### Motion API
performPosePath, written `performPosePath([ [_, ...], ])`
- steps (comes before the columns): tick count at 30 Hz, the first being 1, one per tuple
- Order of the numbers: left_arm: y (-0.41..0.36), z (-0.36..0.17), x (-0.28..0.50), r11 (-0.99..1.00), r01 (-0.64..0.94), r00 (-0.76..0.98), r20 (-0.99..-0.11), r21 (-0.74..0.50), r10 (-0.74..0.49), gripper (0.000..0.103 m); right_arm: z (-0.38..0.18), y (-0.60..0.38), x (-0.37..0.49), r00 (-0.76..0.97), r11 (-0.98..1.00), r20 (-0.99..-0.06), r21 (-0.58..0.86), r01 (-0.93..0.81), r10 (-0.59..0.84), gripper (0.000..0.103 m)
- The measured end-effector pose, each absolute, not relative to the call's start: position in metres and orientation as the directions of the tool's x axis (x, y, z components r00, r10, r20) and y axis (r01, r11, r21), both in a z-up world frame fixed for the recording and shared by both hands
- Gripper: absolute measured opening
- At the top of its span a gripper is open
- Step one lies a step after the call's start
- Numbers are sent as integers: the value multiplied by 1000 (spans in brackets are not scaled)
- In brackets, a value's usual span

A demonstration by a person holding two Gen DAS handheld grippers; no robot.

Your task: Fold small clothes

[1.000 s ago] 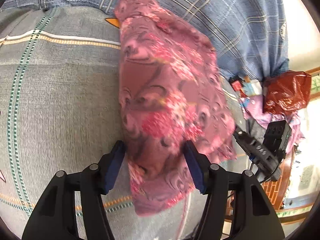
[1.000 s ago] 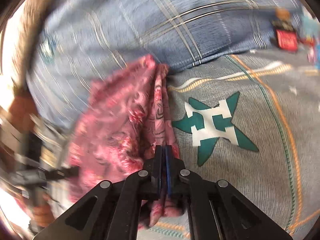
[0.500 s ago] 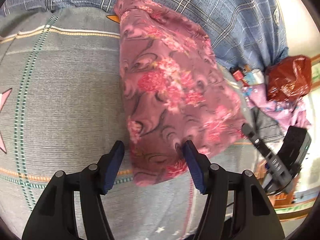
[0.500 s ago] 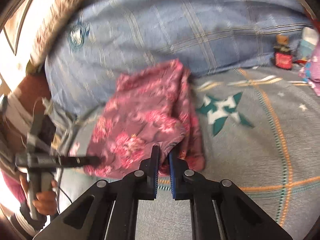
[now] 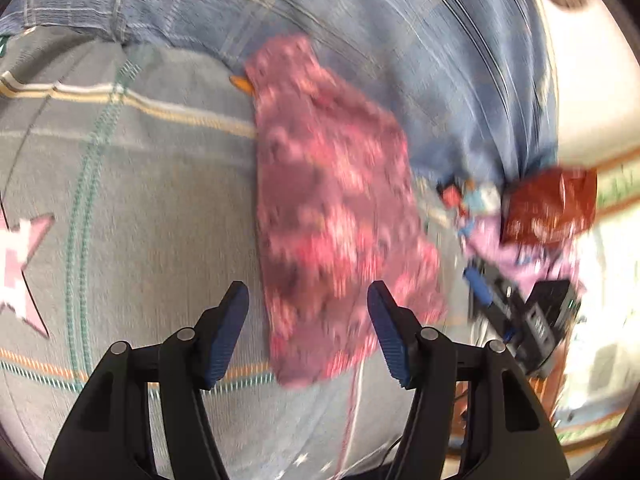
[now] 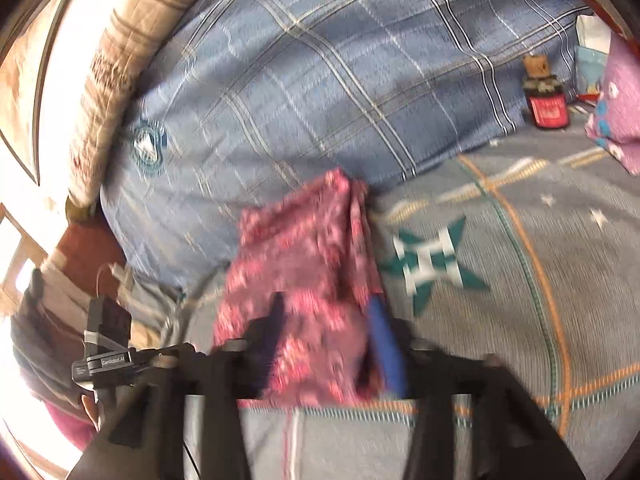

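A pink floral garment (image 5: pixel 336 216) lies folded in a long strip on the grey patterned bedspread (image 5: pixel 132 208), its far end against a blue plaid pillow. My left gripper (image 5: pixel 308 316) hovers open over its near end, and the blue pads do not touch the cloth. In the right wrist view the garment (image 6: pixel 304 248) lies flat. My right gripper (image 6: pixel 328 336) is blurred with its jaws opening. The garment's near edge shows between them, and the pads are off it. Each gripper also shows in the other's view: the right gripper (image 5: pixel 520 320) and the left gripper (image 6: pixel 108 360).
The blue plaid pillow (image 6: pixel 340 60) fills the far side of the bed. A red plastic bag (image 5: pixel 552 204) and purple cloth (image 6: pixel 616 112) lie at the right, beside a small red-labelled jar (image 6: pixel 546 100). A teal star (image 6: pixel 432 264) marks the bedspread to the garment's right.
The right gripper has let go of the garment's edge and spread its jaws. The garment has dropped flat onto the bed. Both grippers have drawn back and up from it.
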State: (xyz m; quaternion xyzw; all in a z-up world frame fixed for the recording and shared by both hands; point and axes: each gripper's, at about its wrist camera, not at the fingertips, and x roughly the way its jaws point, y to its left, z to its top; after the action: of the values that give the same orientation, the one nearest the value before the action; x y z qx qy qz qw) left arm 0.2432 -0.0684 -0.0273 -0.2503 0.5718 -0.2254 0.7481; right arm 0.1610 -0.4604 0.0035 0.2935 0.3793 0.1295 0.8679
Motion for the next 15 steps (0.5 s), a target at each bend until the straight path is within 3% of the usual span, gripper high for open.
performPosePath([
  [10, -106, -61, 290, 782, -12, 174, -771, -623, -612, 62, -46, -420, 241, 538, 834, -708, 552, 18, 457, 59],
  [15, -107, -69, 301, 758, -6, 165, -748, -652, -642, 75, -58, -421, 261, 507, 791, -676, 612, -19, 535, 66],
])
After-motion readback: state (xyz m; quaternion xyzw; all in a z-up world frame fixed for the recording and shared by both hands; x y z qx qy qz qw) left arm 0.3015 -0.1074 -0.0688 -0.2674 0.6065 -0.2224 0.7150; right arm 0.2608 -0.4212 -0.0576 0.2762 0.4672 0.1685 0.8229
